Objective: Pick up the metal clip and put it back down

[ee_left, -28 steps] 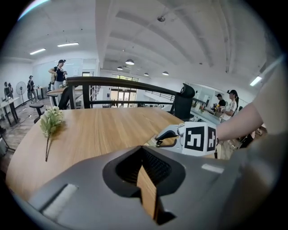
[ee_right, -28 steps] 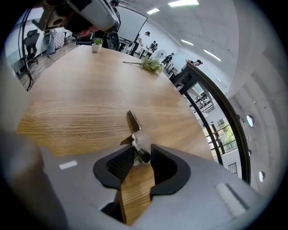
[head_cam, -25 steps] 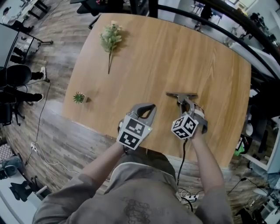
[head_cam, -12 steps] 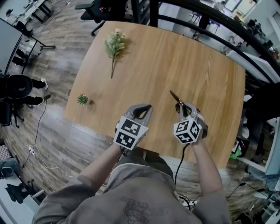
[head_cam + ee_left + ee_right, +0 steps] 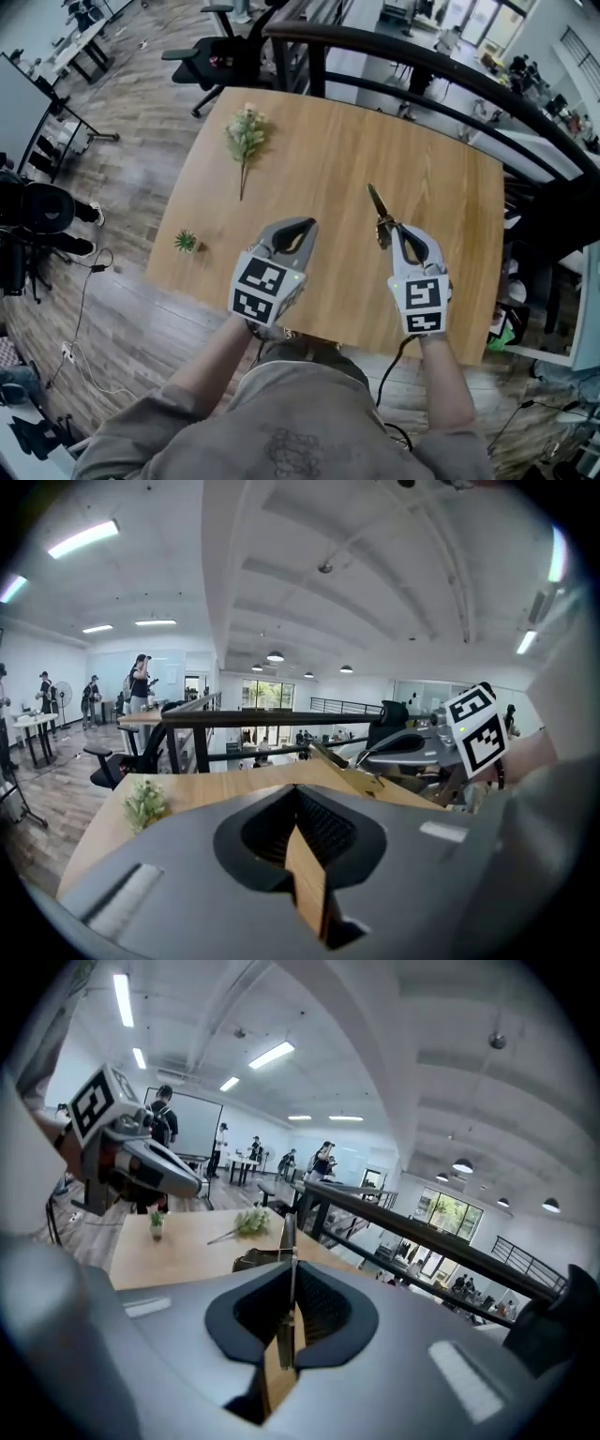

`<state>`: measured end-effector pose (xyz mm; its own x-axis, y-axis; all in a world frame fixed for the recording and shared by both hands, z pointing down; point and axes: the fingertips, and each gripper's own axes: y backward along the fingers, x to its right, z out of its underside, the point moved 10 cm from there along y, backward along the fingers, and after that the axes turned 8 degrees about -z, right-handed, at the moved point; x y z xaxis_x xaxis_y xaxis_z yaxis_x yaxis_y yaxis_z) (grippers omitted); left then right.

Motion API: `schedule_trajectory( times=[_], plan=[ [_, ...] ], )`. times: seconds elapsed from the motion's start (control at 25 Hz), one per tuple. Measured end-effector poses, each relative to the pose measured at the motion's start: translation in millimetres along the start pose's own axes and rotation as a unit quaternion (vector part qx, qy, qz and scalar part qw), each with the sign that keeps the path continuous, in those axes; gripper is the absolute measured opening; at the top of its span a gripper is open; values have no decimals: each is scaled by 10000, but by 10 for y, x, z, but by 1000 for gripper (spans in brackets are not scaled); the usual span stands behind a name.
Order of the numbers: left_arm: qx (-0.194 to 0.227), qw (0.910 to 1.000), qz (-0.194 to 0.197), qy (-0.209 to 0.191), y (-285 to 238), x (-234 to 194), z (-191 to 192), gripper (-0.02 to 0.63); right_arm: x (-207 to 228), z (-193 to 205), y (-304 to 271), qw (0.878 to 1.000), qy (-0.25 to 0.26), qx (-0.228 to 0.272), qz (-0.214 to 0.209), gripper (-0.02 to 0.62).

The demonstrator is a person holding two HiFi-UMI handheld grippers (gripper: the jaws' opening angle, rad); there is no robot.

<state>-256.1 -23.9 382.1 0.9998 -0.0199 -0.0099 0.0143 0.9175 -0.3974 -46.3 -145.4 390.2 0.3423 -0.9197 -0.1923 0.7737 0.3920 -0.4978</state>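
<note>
In the head view the thin metal clip (image 5: 379, 211) is off the wooden table (image 5: 441, 187) and sticks forward and to the left out of my right gripper (image 5: 394, 228), which is shut on its near end. Seen from the right gripper view, the clip (image 5: 285, 1232) stands edge-on between the closed jaws of that gripper (image 5: 289, 1274). From the left gripper view the clip (image 5: 349, 772) and the right gripper show at the right. My left gripper (image 5: 307, 224) hovers over the table's near edge, jaws together with nothing between them (image 5: 298, 803).
An artificial flower sprig (image 5: 246, 136) lies at the table's far left. A tiny potted plant (image 5: 186, 242) stands at the near left corner. A black railing (image 5: 412, 56) runs beyond the far edge, with an office chair (image 5: 211, 58) behind it.
The clip lay crosswise on the table a second ago. My right gripper closed on it and lifted it, and it now points away. Both grippers shifted slightly nearer.
</note>
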Motion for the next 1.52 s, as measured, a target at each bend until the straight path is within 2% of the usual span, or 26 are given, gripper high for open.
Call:
schedule_trajectory(
  times=[0.2,0.44,0.68,0.92,1.32,1.52],
  plan=[
    [562,9981,-44,-229,192,-45,-418,2,61,-440,383,9966,-209,756,263,14],
    [1227,9911,-84,-513,525,-25,-829,2,30,-878,894,9839,-342,1676,521,14],
    [1530,9860,-41,-667,812,26,-977,1,-75,-1028,1316,9724,-592,2165,641,14],
    [1494,9871,0,-567,978,56,-941,2,-191,-990,1566,9644,-1137,2351,413,14],
    [1505,9862,144,-678,946,116,-895,2,-303,-819,1595,9684,-1264,2110,410,14],
    [1501,9853,266,-769,834,183,-925,2,-257,-734,1627,9710,-1236,1966,563,14]
  ],
)
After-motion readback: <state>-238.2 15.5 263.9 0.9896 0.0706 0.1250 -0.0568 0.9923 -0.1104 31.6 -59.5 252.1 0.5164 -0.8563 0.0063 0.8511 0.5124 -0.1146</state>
